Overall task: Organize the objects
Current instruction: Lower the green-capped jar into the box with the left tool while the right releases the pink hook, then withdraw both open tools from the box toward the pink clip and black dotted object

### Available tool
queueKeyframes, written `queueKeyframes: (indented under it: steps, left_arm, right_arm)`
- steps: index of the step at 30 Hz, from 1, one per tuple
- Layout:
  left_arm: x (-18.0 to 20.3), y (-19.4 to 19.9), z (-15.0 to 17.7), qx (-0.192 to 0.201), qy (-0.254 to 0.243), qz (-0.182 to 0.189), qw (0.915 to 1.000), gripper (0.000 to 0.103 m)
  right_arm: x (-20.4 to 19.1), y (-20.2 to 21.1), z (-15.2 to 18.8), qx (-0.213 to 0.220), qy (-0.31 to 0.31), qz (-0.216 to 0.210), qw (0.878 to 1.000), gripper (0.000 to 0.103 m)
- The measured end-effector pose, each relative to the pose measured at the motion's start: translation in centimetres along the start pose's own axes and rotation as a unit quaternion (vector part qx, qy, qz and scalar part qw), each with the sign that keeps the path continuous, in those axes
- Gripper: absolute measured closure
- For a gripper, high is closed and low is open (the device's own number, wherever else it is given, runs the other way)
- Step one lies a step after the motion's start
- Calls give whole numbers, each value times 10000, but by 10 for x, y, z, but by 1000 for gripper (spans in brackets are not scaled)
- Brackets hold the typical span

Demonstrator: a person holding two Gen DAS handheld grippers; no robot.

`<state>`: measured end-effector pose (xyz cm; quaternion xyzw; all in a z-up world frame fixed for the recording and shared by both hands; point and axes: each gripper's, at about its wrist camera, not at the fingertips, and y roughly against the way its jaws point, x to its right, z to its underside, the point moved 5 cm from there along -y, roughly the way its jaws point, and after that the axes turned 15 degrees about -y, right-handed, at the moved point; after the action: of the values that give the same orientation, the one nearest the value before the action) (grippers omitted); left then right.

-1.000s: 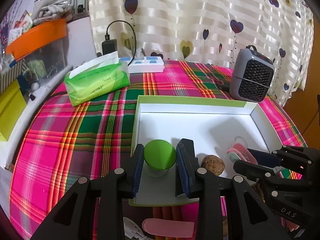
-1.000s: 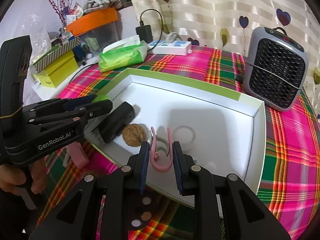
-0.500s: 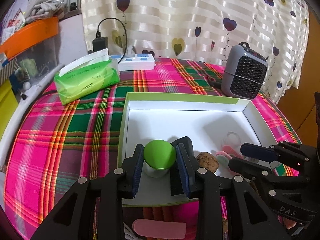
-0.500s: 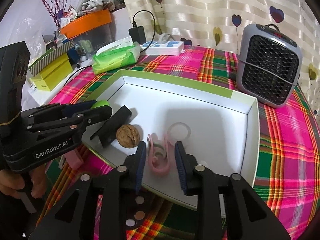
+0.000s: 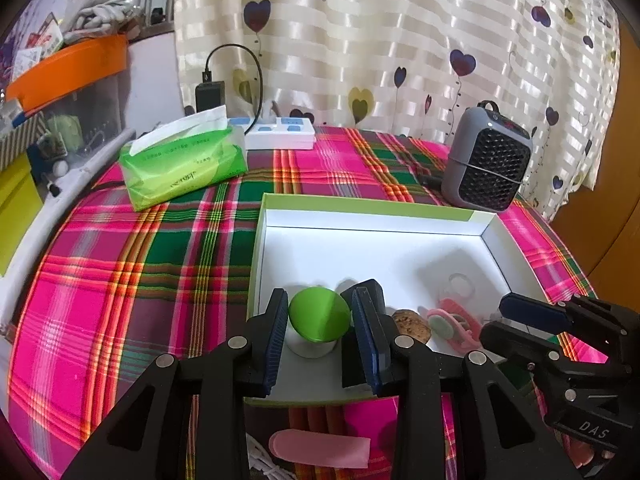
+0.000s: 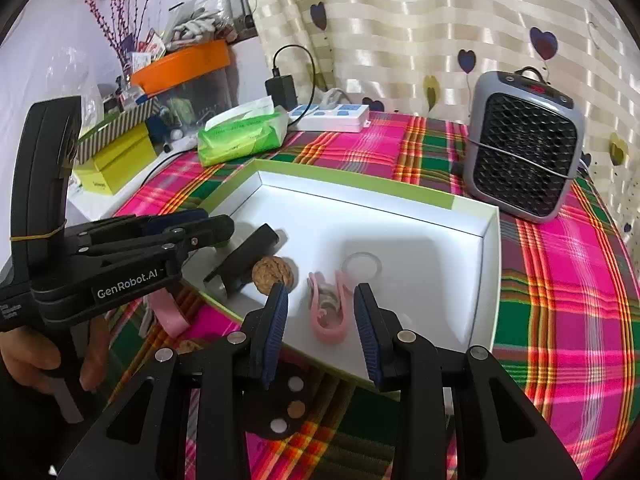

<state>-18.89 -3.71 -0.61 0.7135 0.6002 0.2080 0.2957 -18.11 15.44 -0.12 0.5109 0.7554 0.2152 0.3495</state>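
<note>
Jaws of the left gripper (image 5: 320, 336) hold the green-lidded round jar (image 5: 318, 322) inside the white cardboard box (image 5: 360, 216); right gripper (image 6: 320, 322) jaws stand wide over the pink plastic clip (image 6: 328, 312). Releasing the jar carelessly could tip it against the brown walnut (image 5: 412, 322) beside it.

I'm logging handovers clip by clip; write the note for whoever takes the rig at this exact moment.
Left gripper: fingers flank the green-lidded round jar, which sits in the near left corner of the white shallow box with green rim; whether they grip it is unclear.
Right gripper: open, with the pink plastic clip lying free in the box.
Also in the box: brown walnut, black oblong case, clear ring.
Left to do: a pink flat strip lies outside, on the plaid tablecloth near the front edge.
</note>
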Motion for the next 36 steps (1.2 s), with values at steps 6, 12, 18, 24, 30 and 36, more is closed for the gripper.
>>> queueKeyframes:
  steps: [6, 12, 18, 24, 30, 36]
  left_arm:
    - [3, 9, 1, 93, -32, -49, 9999, 72]
    - [14, 27, 3, 251, -105, -13, 9996, 72]
    - [34, 43, 7, 383, -373, -4, 9986, 72]
    - [49, 52, 14, 404, -545, 24, 9977, 72]
    - [51, 61, 22, 441, -506, 78, 9977, 72]
    - [55, 59, 31, 344, -501, 149, 9980, 72]
  right_arm:
    - [2, 12, 8, 137, -69, -3, 9999, 67]
    - [5, 23, 19, 219, -159, -58, 9996, 67]
    - [5, 32, 27, 288, -160, -103, 9994, 67]
    - [-1, 34, 33, 299, -66, -109, 9995, 67]
    - [-3, 35, 39, 300, 4, -105, 9995, 67]
    - [-5, 36, 42, 281, 56, -130, 9995, 67]
